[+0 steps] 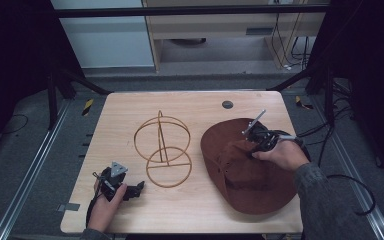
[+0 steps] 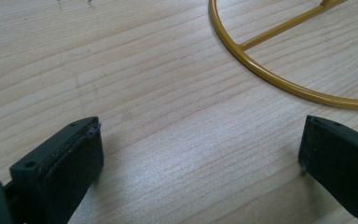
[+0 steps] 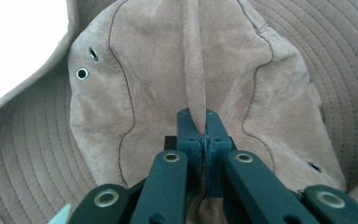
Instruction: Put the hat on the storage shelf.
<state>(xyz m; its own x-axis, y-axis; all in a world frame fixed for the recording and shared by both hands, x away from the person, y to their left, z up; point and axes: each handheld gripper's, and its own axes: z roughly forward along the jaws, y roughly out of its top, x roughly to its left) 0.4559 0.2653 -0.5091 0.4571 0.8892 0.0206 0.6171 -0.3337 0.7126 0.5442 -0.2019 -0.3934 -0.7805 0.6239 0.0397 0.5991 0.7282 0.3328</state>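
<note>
A brown wide-brimmed hat (image 1: 250, 175) lies on the right half of the wooden table (image 1: 130, 105). My right gripper (image 1: 252, 145) is down on its crown, shut on a pinched ridge of the hat's fabric (image 3: 196, 93); in the right gripper view the jaws meet around that fold. A gold wire stand (image 1: 162, 150) made of rings stands at the table's middle. My left gripper (image 1: 139, 187) rests low near the front left, open, with bare wood between its fingers (image 2: 70, 163). The stand's base ring (image 2: 279, 79) curves just beyond them.
A small dark round disc (image 1: 227, 104) is set in the table near the back edge. Cables trail off the right side to the floor. Dark frame struts stand behind both back corners.
</note>
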